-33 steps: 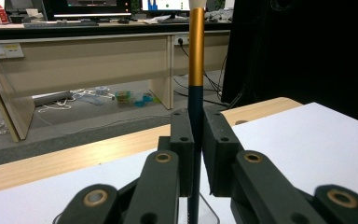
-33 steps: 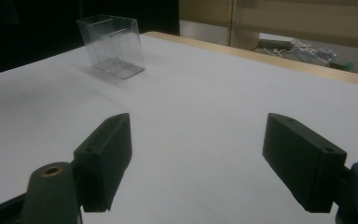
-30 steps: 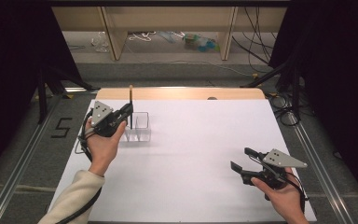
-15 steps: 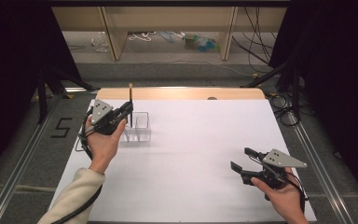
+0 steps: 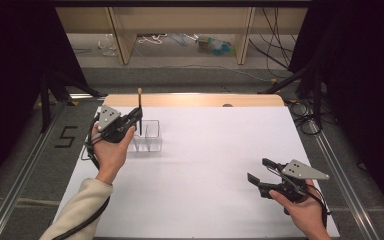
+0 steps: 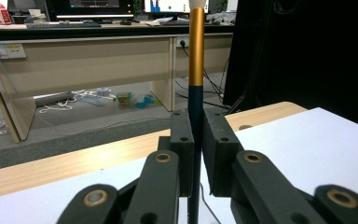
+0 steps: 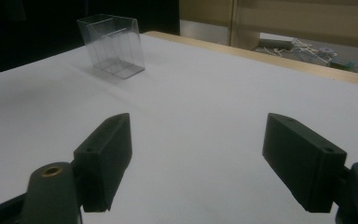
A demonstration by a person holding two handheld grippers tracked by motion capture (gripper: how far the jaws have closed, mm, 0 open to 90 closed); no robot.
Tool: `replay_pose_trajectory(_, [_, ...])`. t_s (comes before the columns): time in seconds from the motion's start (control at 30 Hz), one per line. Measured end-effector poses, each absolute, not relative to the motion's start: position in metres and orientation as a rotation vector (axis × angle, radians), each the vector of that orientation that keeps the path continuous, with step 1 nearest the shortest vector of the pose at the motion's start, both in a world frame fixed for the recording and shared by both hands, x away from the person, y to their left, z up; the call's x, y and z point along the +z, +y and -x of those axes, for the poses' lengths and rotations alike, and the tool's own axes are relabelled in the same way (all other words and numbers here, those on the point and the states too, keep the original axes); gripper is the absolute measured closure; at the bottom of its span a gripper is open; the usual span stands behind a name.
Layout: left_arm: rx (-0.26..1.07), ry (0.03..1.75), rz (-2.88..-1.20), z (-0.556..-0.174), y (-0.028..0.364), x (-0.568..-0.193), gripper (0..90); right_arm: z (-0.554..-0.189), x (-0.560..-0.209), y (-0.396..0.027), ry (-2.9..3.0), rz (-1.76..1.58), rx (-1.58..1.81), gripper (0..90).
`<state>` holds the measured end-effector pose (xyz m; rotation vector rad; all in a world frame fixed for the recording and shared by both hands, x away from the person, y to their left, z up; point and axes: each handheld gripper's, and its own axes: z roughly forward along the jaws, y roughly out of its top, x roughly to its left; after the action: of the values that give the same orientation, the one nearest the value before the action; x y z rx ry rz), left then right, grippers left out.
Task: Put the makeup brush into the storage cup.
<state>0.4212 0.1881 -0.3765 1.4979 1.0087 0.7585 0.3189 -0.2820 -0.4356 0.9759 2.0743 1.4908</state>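
My left gripper [image 5: 138, 116] is shut on a thin brush [image 5: 139, 105] with a dark handle and a gold ferrule, held upright over the clear plastic compartment box [image 5: 149, 136] at the table's left. In the left gripper view the brush [image 6: 196, 51] rises straight between the closed jaws of that gripper [image 6: 196, 154]. My right gripper [image 5: 261, 171] rests open near the table's front right, held by a hand, with nothing between its fingers. In the right gripper view the clear box [image 7: 113, 45] stands far off at the upper left, beyond the open gripper [image 7: 198, 154].
The white sheet [image 5: 215, 165] covers the table; a strip of bare wood [image 5: 195, 100] shows along the far edge. Beyond the table stand wooden desk legs [image 5: 122, 37], and cables and litter lie on the floor. Dark curtains flank both sides.
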Motion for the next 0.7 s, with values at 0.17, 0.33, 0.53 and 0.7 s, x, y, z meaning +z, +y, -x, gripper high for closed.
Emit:
replay_pose_trajectory(0.17, [0.760,1.010,-1.496,-0.4223,0.1882,-0.3764,82.8,-0.3189,-0.4358,-0.2816,2.074,-0.976,1.498,24.9])
replay_pose_trajectory(0.33, [0.762,1.003,-1.492,-0.4229,0.1879,-0.3753,82.8,-0.3189,-0.4358,-0.2817,2.074,-0.976,1.496,24.9])
replay_pose_trajectory(0.53, [0.763,1.002,-1.490,-0.4244,0.1876,-0.3749,82.8,-0.3189,-0.4358,-0.2816,2.074,-0.976,1.497,24.9])
replay_pose_trajectory(0.7, [0.763,1.004,-1.490,-0.4258,0.1872,-0.3750,82.8,-0.3189,-0.4358,-0.2817,2.074,-0.976,1.497,24.9])
